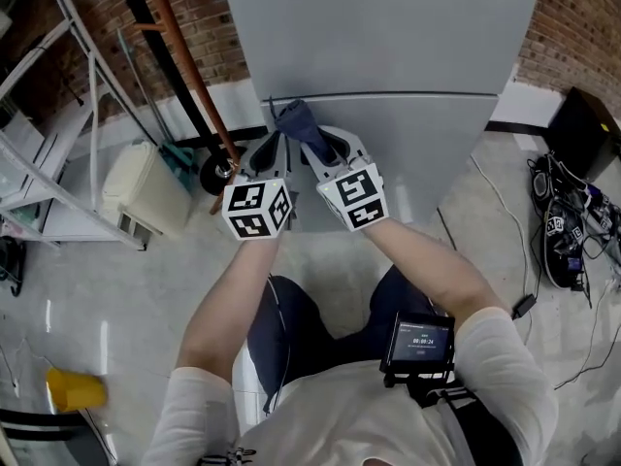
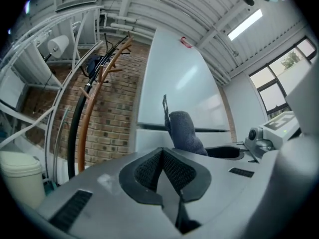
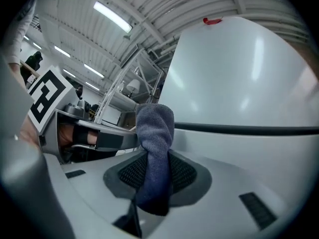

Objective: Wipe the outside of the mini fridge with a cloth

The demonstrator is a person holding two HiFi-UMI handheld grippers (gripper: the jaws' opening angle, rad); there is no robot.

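The grey mini fridge (image 1: 388, 56) stands straight ahead, with a dark seam between its upper and lower doors. A dark blue cloth (image 1: 297, 120) sticks up in front of that seam. My right gripper (image 1: 316, 149) is shut on the cloth (image 3: 155, 148), which runs down between its pads and folds over above them, close to the fridge (image 3: 239, 93). My left gripper (image 1: 273, 148) is right beside it on the left, shut with nothing between its pads (image 2: 149, 171). In the left gripper view the cloth (image 2: 185, 131) shows just to the right, before the fridge (image 2: 174, 88).
A wooden and black coat stand (image 1: 184, 66) leans left of the fridge. A white bin (image 1: 146, 190) and metal shelving (image 1: 58, 115) are further left. Cables and a black box (image 1: 572, 216) lie on the floor at right. A yellow object (image 1: 73, 389) is at lower left.
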